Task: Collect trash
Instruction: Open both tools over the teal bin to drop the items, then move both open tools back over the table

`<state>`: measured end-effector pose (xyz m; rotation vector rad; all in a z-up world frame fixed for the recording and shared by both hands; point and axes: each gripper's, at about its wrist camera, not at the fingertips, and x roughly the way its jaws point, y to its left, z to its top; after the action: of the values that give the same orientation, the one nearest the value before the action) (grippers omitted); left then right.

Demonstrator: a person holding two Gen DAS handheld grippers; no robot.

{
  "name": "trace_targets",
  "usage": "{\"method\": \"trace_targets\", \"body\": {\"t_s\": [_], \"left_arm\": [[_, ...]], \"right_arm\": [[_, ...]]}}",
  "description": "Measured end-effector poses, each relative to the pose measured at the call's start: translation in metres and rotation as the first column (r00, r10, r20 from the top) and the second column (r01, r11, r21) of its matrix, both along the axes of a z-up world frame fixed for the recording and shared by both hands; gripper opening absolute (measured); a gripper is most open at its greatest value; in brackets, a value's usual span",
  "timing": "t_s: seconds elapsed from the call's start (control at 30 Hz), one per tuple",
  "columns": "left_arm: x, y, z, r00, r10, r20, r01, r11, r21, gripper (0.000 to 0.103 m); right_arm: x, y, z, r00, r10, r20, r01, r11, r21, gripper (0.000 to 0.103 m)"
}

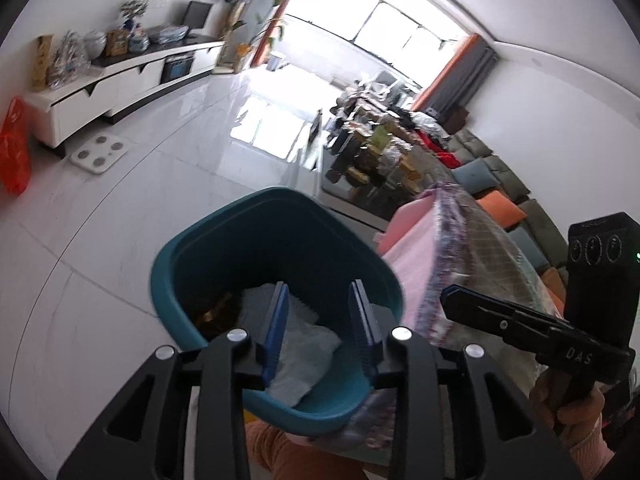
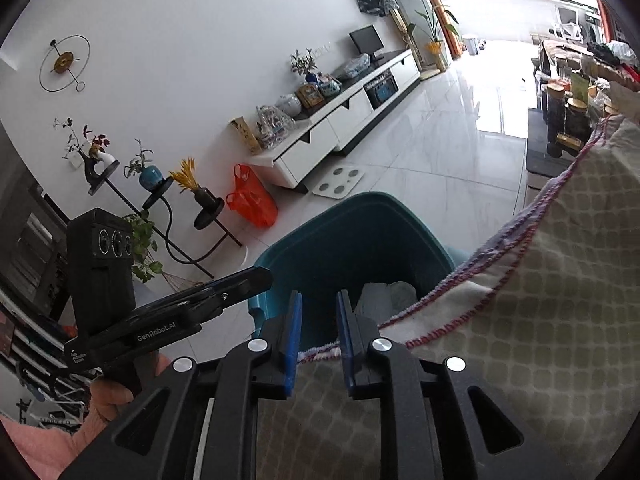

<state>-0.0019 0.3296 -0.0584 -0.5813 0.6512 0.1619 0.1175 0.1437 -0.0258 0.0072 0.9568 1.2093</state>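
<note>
While you hold both over the teal plastic trash bin (image 1: 224,248), your left gripper (image 1: 322,328) and right gripper (image 2: 318,334) have 2 fingers apart each, empty; crumpled white paper (image 1: 304,344) lies inside the bin, beside the cloth-covered table edge (image 2: 520,240).

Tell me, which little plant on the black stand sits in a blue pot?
The middle plant, green sprigs in a round blue pot. The yellow one has a dark pot; the red-leaved one a white vase.

Black gripper (image 1: 320,320) frames, blue pads (image 1: 278,330), silver screws.
</note>
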Motion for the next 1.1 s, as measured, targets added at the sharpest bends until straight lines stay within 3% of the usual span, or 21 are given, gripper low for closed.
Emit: {"method": "trace_targets", "body": {"t_s": [0.23, 0.43, 0.57, 0.87, 1.0, 1.1], "left_arm": [[0.004, -0.042, 0.021, 0.987, -0.139, 0.082, 0.137, 0.990, 0.027, 0.039], [0.020, -0.089, 0.032, 0.950, -0.286, 0.123, 0.283, 0.958, 0.042, 0.040], [0.035, -0.122, 0.033, 0.921, -0.369, 0.124, 0.366, 0.930, 0.047, 0.040], [0.064, -0.187, 0.032, 0.847, -0.521, 0.108, 0.518, 0.853, 0.059, 0.040], [0.074, -0.210, 0.031, 0.818, -0.566, 0.097, 0.563, 0.824, 0.065, 0.040], [0.082, -0.227, 0.029, 0.799, -0.595, 0.085, 0.592, 0.803, 0.068, 0.040]], "right_arm": [[-0.010, -0.056, 0.022, 0.996, -0.051, 0.076, 0.047, 0.998, 0.047, 0.031], [-0.011, -0.121, 0.034, 0.976, -0.181, 0.123, 0.174, 0.982, 0.071, 0.040], [-0.009, -0.166, 0.037, 0.947, -0.284, 0.151, 0.276, 0.959, 0.071, 0.040], [-0.004, -0.269, 0.038, 0.818, -0.538, 0.205, 0.542, 0.839, 0.043, 0.042], [0.000, -0.308, 0.037, 0.722, -0.637, 0.271, 0.660, 0.751, 0.009, 0.042], [0.004, -0.332, 0.033, 0.667, -0.679, 0.305, 0.716, 0.698, -0.013, 0.046]]}}
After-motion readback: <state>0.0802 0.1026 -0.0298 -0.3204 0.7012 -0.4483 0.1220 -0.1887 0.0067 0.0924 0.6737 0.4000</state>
